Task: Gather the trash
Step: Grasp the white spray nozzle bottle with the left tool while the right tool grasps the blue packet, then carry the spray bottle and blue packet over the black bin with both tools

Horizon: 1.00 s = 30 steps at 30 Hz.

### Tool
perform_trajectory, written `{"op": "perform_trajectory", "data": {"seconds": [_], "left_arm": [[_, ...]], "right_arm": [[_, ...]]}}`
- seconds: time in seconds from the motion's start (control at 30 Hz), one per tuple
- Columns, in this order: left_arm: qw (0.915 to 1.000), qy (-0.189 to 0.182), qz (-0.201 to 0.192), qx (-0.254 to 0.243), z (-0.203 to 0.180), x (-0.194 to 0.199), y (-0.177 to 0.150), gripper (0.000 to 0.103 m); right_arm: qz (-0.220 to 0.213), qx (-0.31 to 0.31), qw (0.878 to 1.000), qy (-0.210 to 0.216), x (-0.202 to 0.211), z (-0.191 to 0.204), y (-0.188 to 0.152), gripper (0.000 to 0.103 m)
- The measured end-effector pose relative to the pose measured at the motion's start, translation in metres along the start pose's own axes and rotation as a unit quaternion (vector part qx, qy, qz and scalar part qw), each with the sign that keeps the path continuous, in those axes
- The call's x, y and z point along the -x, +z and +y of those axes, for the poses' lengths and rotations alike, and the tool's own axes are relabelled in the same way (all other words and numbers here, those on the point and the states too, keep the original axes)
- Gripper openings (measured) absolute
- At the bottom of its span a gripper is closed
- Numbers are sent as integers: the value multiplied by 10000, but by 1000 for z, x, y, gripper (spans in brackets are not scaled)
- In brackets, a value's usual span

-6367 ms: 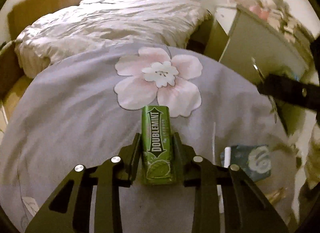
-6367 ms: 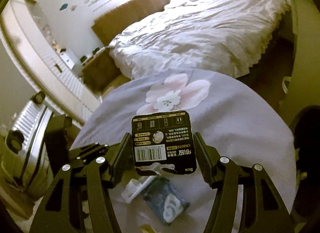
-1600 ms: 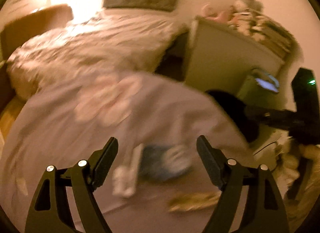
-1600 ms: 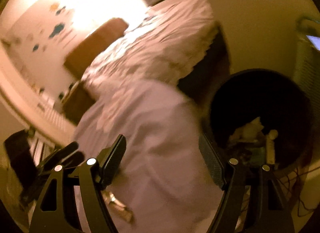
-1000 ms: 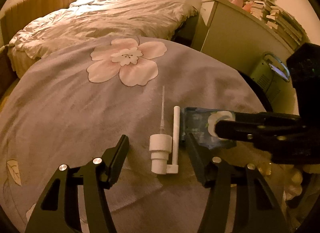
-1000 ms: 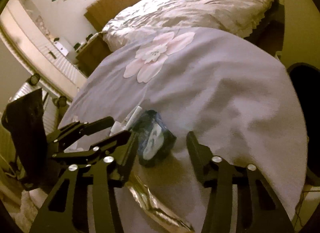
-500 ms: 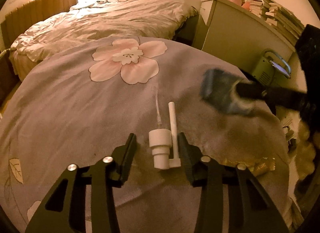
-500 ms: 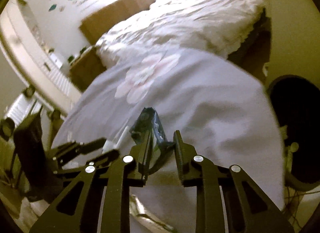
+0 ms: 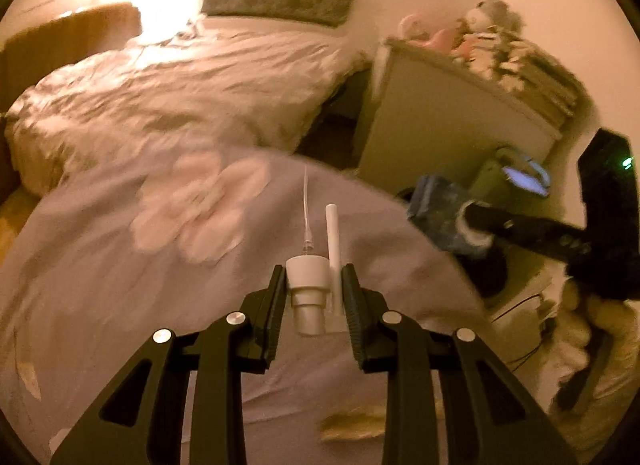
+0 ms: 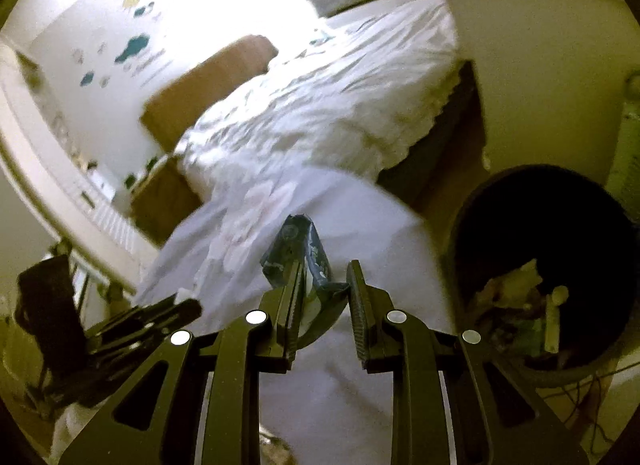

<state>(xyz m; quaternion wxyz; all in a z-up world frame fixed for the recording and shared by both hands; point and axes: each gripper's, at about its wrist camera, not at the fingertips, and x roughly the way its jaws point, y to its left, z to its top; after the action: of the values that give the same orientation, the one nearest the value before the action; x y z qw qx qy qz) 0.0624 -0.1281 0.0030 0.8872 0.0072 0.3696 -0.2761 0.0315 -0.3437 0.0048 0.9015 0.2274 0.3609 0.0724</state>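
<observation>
My left gripper (image 9: 313, 270) hangs over the lilac flowered tablecloth (image 9: 120, 285). Its jaws are closing, and both pads press on a white spray pump (image 9: 306, 279) with a thin dip tube pointing away. The pump hangs clear of the cloth. In the right wrist view my right gripper (image 10: 325, 267) is shut on a crumpled blue packet (image 10: 298, 241), pinched against its left pad. It holds the packet above the cloth's right edge, left of the black bin (image 10: 472, 225). The left wrist view shows that packet (image 9: 436, 205) too, held out at the right.
The bin holds several bits of trash (image 10: 516, 305) and stands on the floor right of the table. A gold wrapper (image 9: 352, 421) lies near the cloth's front edge. Behind are a bed (image 9: 180, 81), a pale cabinet (image 9: 440, 121) and a green device with a lit screen (image 9: 520, 177).
Both grippers have closed on their items and lifted them off the cloth. The right one has carried the blue packet to the right, toward the bin.
</observation>
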Motion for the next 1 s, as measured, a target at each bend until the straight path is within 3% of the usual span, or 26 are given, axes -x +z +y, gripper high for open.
{"op": "perform_trajectory", "data": {"seconds": [0.17,0.43,0.7,1.0], "left_arm": [[9981,-380,-310,-372,-54,-3,34,28],[9906,-934,-493,-868,-126,-23,64,28],[9844,-1255,-446,-1151,-171,-49,77,28],[9829,-1342,-256,-1233,-188,-73,76,28]], "right_arm": [[-527,-345,9978,-213,37,-39,17,23],[-1073,-844,9887,-624,83,-101,31,23],[-1245,-1180,9815,-856,98,-145,33,23],[-1177,-1410,9784,-951,88,-169,25,23]]}}
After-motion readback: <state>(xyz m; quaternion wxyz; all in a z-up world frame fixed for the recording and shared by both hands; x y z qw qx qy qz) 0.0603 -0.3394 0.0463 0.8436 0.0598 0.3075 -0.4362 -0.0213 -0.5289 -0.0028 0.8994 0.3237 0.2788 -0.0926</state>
